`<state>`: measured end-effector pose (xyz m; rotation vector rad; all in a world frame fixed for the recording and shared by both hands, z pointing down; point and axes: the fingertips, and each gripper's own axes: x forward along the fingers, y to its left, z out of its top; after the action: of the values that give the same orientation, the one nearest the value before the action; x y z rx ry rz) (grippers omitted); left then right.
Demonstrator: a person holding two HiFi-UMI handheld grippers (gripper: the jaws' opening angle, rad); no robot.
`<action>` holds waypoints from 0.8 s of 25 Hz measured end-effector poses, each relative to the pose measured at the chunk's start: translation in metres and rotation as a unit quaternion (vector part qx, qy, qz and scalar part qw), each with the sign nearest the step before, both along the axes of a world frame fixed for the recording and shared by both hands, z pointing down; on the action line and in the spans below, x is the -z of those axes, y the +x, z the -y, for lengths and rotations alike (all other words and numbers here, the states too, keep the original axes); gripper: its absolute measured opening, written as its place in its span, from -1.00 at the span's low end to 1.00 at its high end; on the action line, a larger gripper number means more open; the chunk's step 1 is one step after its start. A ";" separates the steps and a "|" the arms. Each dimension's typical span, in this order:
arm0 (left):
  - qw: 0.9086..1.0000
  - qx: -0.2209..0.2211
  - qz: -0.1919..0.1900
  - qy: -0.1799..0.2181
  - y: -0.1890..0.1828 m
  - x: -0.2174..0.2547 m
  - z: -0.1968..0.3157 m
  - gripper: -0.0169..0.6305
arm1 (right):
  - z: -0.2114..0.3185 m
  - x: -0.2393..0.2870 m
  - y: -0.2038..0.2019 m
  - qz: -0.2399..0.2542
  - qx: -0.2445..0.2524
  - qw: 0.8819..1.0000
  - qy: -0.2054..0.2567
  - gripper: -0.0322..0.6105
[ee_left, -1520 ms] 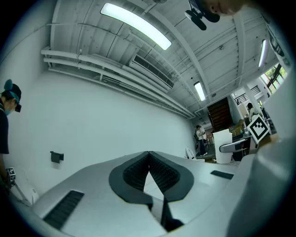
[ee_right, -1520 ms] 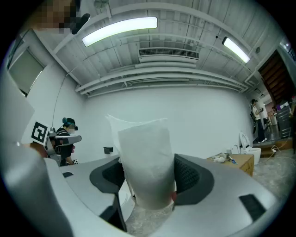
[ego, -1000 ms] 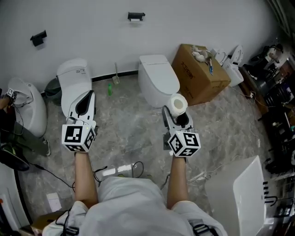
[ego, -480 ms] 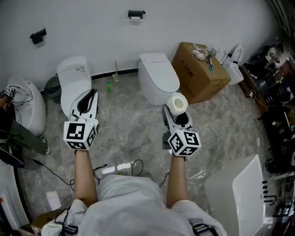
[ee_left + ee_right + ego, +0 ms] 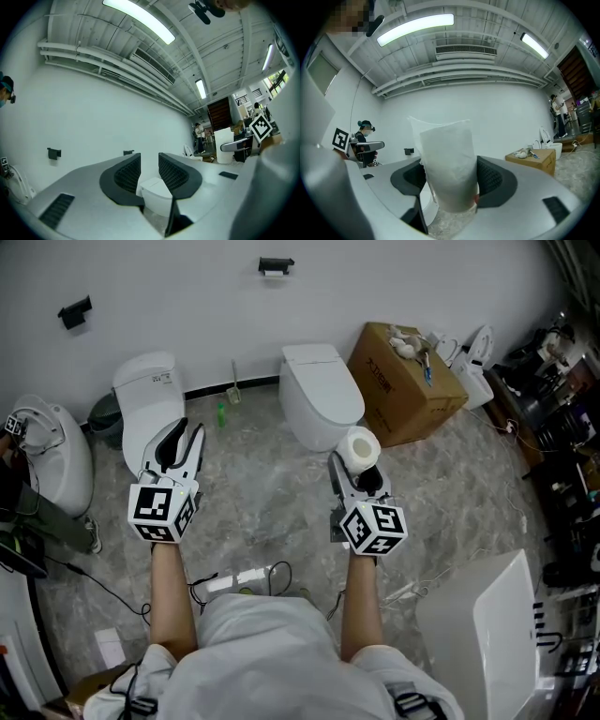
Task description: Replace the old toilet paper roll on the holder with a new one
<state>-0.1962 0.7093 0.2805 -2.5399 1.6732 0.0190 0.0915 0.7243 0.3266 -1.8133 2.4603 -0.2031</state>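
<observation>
The right gripper (image 5: 361, 467) is clenched on a toilet paper roll (image 5: 360, 446) (white, standing upright between its jaws), while the left gripper (image 5: 179, 443) is opening, nothing between its jaws.

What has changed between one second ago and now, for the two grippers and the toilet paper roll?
The left gripper had its jaws together a second ago; they are opening now, with nothing between them. Nothing was taken hold of or let go. The right gripper stays shut on the toilet paper roll, which stands upright in its jaws, and both hands keep about the same places.
</observation>
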 end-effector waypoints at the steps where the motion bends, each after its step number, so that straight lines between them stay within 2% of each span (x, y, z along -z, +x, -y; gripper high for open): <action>1: 1.000 -0.001 -0.001 -0.001 -0.002 0.000 0.000 -0.60 | 0.000 0.000 -0.002 -0.001 0.000 1.000 -0.001 0.06; 11: 1.000 -0.003 -0.008 -0.003 -0.014 -0.004 0.010 -0.59 | 0.012 0.000 -0.016 0.004 0.004 1.000 -0.001 0.06; 20: 1.000 -0.001 -0.007 0.000 -0.009 -0.006 0.040 -0.59 | 0.047 -0.004 -0.014 0.005 0.013 1.000 0.003 0.06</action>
<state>-0.2056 0.6691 0.2868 -2.5485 1.6755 0.0369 0.0771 0.6772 0.3302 -1.7752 2.4753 -0.2069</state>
